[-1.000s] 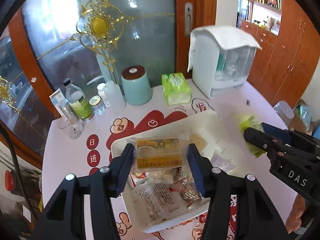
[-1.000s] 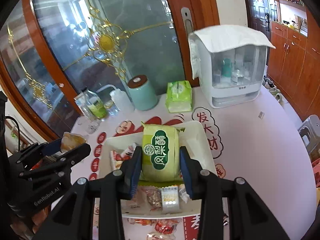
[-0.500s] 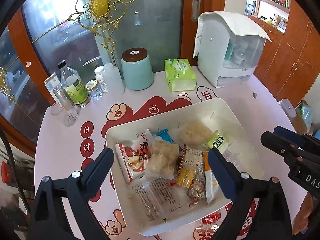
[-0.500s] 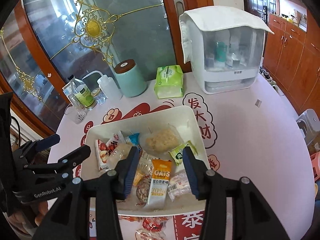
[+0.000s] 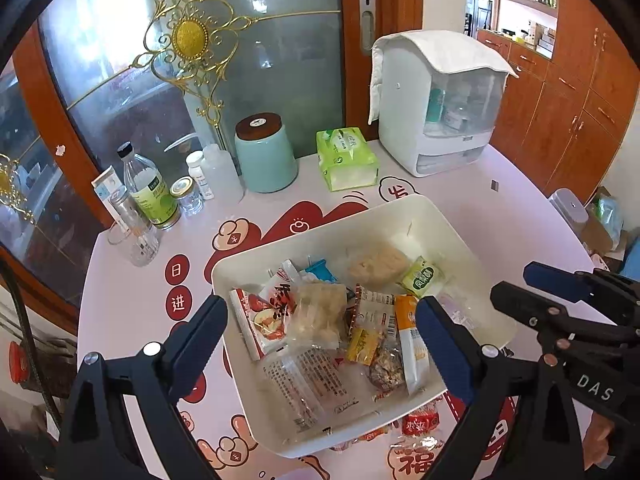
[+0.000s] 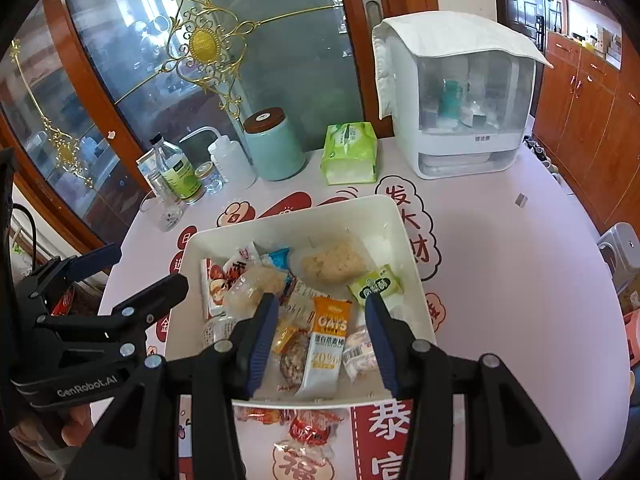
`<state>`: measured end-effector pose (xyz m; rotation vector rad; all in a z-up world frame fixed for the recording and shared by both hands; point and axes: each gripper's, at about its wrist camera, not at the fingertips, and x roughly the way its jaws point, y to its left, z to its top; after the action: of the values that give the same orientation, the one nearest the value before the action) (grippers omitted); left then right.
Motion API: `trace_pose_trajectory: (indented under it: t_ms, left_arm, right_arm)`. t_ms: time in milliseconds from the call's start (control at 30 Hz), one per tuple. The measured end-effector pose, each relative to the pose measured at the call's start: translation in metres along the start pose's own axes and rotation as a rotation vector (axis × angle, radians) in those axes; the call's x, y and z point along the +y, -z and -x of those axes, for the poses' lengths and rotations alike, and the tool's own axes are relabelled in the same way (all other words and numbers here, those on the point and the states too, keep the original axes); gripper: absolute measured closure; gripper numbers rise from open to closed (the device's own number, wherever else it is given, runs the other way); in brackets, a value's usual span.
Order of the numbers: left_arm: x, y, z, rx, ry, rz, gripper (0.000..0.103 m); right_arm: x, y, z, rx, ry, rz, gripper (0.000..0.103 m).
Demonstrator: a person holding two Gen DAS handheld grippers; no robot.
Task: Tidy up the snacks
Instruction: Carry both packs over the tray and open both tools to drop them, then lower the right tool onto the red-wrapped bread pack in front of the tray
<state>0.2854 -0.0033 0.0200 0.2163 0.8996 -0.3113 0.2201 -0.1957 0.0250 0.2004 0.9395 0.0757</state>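
A white rectangular bin (image 5: 432,216) (image 6: 412,248) holds several wrapped snacks: a red-and-white packet (image 5: 264,316), a green packet (image 5: 422,280) (image 6: 376,286), an orange oats bar (image 6: 330,340) and a pale rice cake (image 6: 334,262). My left gripper (image 5: 322,340) is open and empty, above the bin's near half. My right gripper (image 6: 320,334) is open and empty, above the bin's near edge. Red wrapped candies (image 6: 312,426) lie on the table in front of the bin.
At the back of the round table stand a teal canister (image 5: 264,156), a green tissue pack (image 5: 346,158), a white storage box (image 5: 440,108), bottles and jars (image 5: 152,196). Glass doors rise behind. The right gripper shows at the right edge of the left wrist view (image 5: 568,320).
One second ago my left gripper held a yellow snack and my right a green packet. Both have opened and let them fall into the bin, and have pulled back a little.
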Motion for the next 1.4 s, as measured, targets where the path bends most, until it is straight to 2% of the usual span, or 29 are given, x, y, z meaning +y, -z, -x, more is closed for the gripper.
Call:
trace_pose_trajectory:
  t_ms: [400, 733, 933, 1167, 1400]
  left_arm:
    - [-0.018, 0.032, 0.019, -0.021, 0.05, -0.066, 0.008]
    - [-0.034, 0.105, 0.013, 0.013, 0.133, -0.162, 0.008]
    - [-0.027, 0.148, 0.004, 0.048, 0.173, -0.163, 0.008]
    - [-0.014, 0.19, -0.013, 0.097, 0.136, -0.131, 0.008]
    - [-0.012, 0.204, -0.02, 0.058, 0.073, -0.16, 0.008]
  right_arm:
    - [-0.004, 0.032, 0.008, 0.03, -0.006, -0.014, 0.057]
    - [-0.021, 0.082, -0.001, 0.098, -0.009, -0.057, 0.057]
    - [-0.025, 0.119, -0.022, 0.169, -0.019, -0.099, 0.057]
    - [-0.01, 0.151, -0.059, 0.246, -0.047, -0.128, 0.057]
    - [0.004, 0.16, -0.096, 0.272, -0.039, -0.158, 0.057]
